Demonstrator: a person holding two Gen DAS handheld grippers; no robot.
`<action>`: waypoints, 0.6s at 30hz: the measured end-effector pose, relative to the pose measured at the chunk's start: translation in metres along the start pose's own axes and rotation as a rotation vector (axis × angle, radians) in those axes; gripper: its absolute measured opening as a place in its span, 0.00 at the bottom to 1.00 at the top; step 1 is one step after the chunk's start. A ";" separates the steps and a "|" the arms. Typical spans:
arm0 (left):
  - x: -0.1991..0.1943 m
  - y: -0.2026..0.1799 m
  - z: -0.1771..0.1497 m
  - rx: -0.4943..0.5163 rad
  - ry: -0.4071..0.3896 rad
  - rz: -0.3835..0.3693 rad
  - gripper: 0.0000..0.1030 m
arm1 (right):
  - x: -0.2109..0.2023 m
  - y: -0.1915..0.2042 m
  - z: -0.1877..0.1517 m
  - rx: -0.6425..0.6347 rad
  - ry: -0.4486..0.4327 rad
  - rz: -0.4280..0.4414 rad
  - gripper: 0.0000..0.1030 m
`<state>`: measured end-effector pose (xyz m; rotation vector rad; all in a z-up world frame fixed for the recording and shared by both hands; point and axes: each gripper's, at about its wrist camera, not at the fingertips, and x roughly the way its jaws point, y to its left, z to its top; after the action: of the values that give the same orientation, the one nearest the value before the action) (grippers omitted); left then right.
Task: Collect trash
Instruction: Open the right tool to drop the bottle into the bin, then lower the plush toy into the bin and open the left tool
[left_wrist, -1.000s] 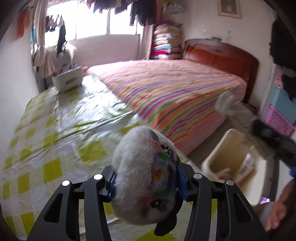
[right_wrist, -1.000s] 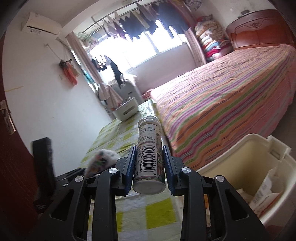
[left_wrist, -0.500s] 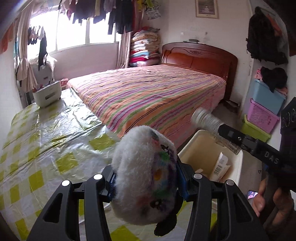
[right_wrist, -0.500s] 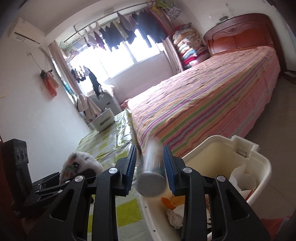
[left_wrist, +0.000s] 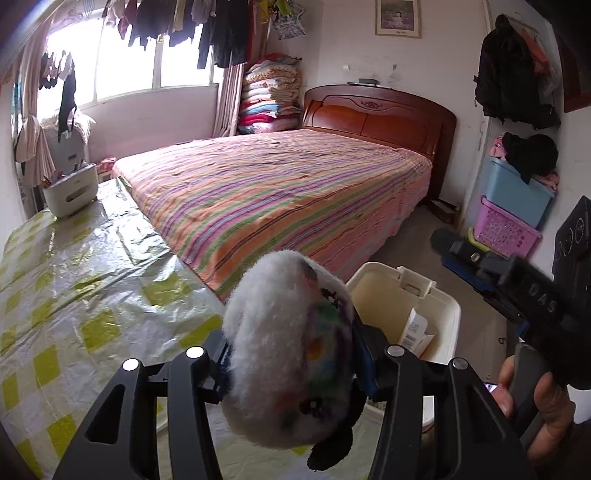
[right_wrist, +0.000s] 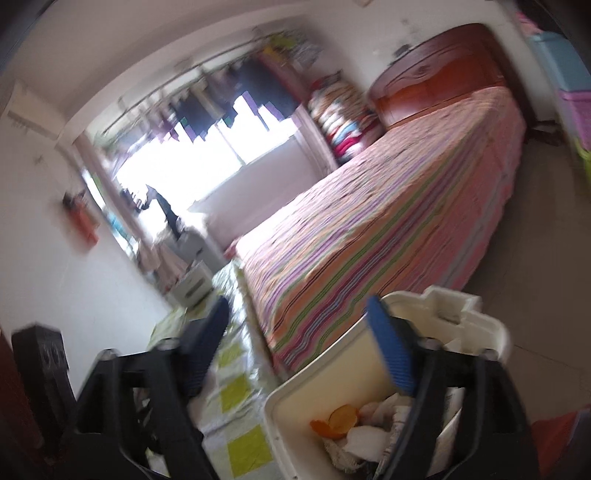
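Over trash bin (right_wrist: 332, 373), right hand-held gripper (right_wrist: 299, 350) opening, empty

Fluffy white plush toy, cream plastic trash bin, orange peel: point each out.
Fluffy white plush toy (left_wrist: 284, 343), left wrist view, its furry front.
Cream plastic trash bin (left_wrist: 448, 301), left wrist view, far rim.
Orange peel (right_wrist: 338, 421), right wrist view, curled piece.

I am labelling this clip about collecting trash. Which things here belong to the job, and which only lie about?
Job:
- fluffy white item, gripped by the left gripper
- cream bin holding trash
- orange peel in the bin
- right gripper, jaws opening, nothing between them

Lying about:
- striped bed
- white caddy
- checked tablecloth
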<state>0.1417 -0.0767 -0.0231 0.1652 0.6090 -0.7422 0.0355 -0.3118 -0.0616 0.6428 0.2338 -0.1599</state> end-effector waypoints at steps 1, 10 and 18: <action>0.003 -0.003 0.001 -0.001 0.008 -0.010 0.48 | -0.004 -0.006 0.003 0.025 -0.027 -0.014 0.77; 0.033 -0.032 0.002 0.023 0.066 -0.067 0.48 | -0.032 -0.044 0.020 0.154 -0.173 -0.057 0.89; 0.056 -0.053 0.000 0.067 0.120 -0.077 0.49 | -0.037 -0.062 0.010 0.251 -0.184 -0.066 0.89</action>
<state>0.1378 -0.1485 -0.0519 0.2510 0.7079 -0.8317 -0.0120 -0.3638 -0.0791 0.8644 0.0571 -0.3135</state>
